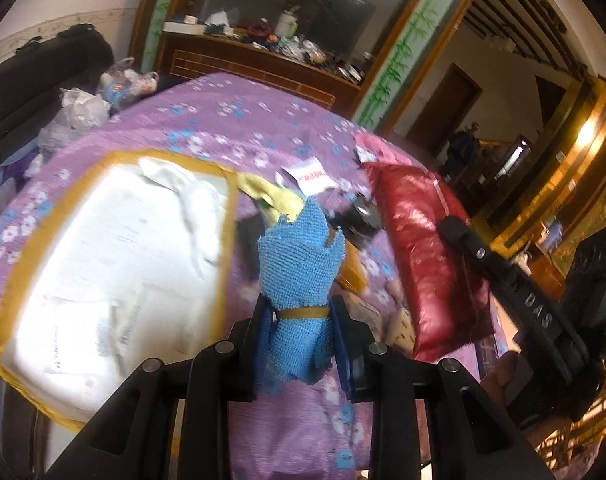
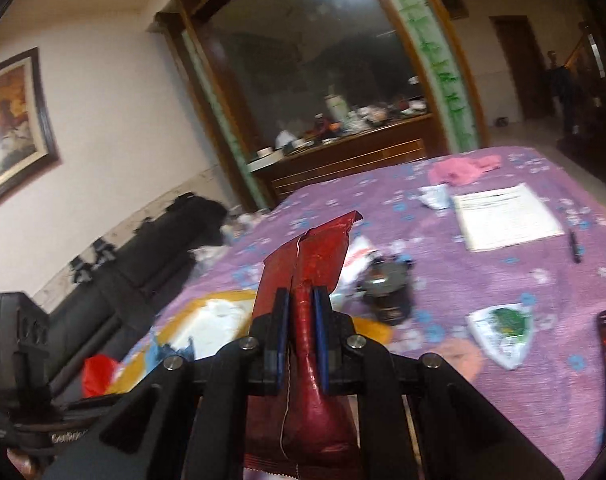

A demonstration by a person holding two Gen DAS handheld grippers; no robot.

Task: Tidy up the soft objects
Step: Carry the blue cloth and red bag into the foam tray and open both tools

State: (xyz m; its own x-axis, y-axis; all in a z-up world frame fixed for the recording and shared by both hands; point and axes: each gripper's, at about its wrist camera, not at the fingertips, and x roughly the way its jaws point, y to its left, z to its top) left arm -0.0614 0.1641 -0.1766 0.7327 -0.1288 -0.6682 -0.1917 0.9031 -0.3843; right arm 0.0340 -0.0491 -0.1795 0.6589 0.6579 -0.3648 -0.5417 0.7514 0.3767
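While the blue cloth is clamped in the left gripper and the red pouch is pinched in the right gripper, both should be carried steadily to the yellow-edged tray.

Left gripper clamped on a blue terry cloth bound with a yellow band, held above the purple floral bedspread. White yellow-edged bag at left, red foil pouch at right, beside the right gripper.
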